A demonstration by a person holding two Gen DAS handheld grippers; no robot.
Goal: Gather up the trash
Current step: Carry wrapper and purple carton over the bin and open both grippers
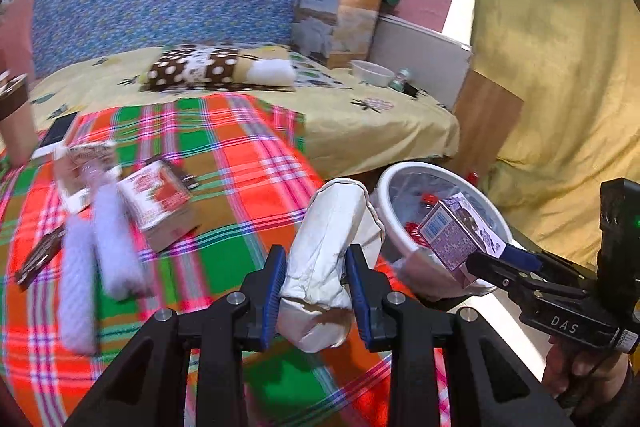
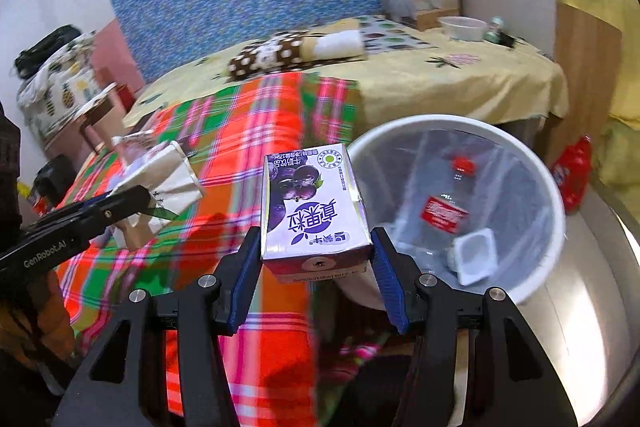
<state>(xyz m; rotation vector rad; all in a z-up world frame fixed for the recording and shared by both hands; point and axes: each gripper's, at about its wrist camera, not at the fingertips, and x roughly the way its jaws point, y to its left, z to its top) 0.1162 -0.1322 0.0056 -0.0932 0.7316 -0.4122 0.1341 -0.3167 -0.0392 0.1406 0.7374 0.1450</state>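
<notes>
My left gripper (image 1: 316, 283) is shut on a crumpled white paper bag (image 1: 332, 247), held above the plaid blanket (image 1: 224, 163); the bag also shows in the right wrist view (image 2: 168, 183). My right gripper (image 2: 316, 263) is shut on a purple milk carton (image 2: 312, 203), held just left of the white trash bin (image 2: 556, 203), at about its rim height. The carton (image 1: 460, 231) and bin (image 1: 384, 195) also show in the left wrist view. The bin holds a clear bottle with a red label (image 2: 444, 211) and a white cup (image 2: 474, 255).
On the blanket lie a red-and-white box (image 1: 160, 203), white wrapped rolls (image 1: 112, 251), a dark packet (image 1: 38, 259) and a phone (image 1: 56, 137). A bed with a pillow (image 1: 200, 67), a bowl (image 1: 372, 73) and a paper bag (image 1: 336, 19) lies behind. A red bag (image 2: 572, 175) lies beside the bin.
</notes>
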